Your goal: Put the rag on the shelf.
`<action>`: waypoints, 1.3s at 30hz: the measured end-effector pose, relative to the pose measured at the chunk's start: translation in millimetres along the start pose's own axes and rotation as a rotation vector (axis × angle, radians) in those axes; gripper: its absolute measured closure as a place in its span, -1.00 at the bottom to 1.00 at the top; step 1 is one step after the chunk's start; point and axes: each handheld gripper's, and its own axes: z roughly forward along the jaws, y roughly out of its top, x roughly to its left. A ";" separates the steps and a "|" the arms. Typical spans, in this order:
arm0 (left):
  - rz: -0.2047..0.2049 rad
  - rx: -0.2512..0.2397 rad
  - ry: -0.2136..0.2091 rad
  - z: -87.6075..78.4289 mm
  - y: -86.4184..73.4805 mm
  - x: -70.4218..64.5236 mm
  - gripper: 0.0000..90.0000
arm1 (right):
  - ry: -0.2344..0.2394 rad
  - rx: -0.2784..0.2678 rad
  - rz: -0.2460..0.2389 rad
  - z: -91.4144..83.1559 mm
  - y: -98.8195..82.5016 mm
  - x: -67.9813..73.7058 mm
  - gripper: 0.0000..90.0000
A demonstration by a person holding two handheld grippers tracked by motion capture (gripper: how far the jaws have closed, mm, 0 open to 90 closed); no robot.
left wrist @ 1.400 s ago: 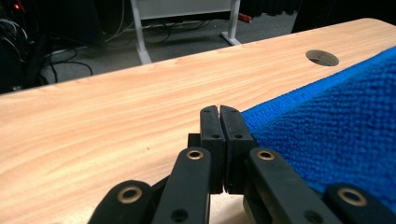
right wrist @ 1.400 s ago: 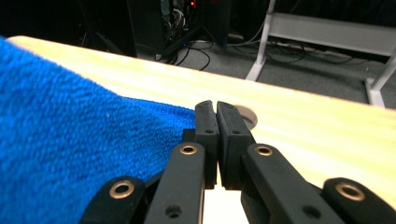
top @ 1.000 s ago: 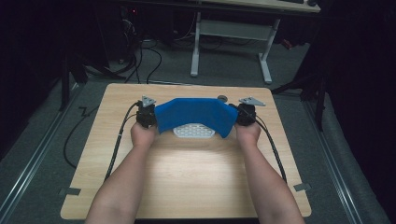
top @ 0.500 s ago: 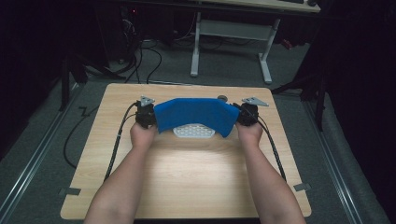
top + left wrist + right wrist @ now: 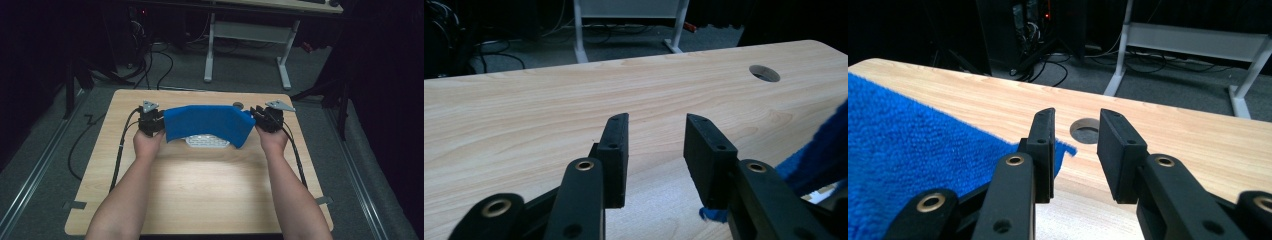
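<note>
Blue cloth point(image 5: 207, 125) spread across the far middle of the surface point(image 5: 200, 185), a gripper at each end.

The left gripper point(image 5: 150, 121) sits at the cloth's left edge, the right gripper point(image 5: 266, 119) at its right edge; a white perforated thing point(image 5: 206, 142) peeks out under the near hem. In each gripper view the fingers point(image 5: 616, 150) stand spread with a clear gap, pinching nothing: the cloth lies beside the left gripper's right finger and against the outside of the right gripper's left finger point(image 5: 1044, 150). To grip well, I judge each hand should first slide inward so an edge sits between the fingers, then close both together, keeping the cloth level and clear of the hole point(image 5: 1086, 130).
</note>
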 end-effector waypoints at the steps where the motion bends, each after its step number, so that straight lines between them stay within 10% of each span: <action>1: -0.002 -0.005 -0.001 -0.4 0.3 0.5 0.36 | -0.002 -0.003 -0.002 -0.8 0.9 -0.4 0.54; 39: 0.042 -0.018 0.092 -41.8 -0.1 17.0 0.25 | -0.032 -0.012 -0.066 -25.8 4.7 -5.9 0.50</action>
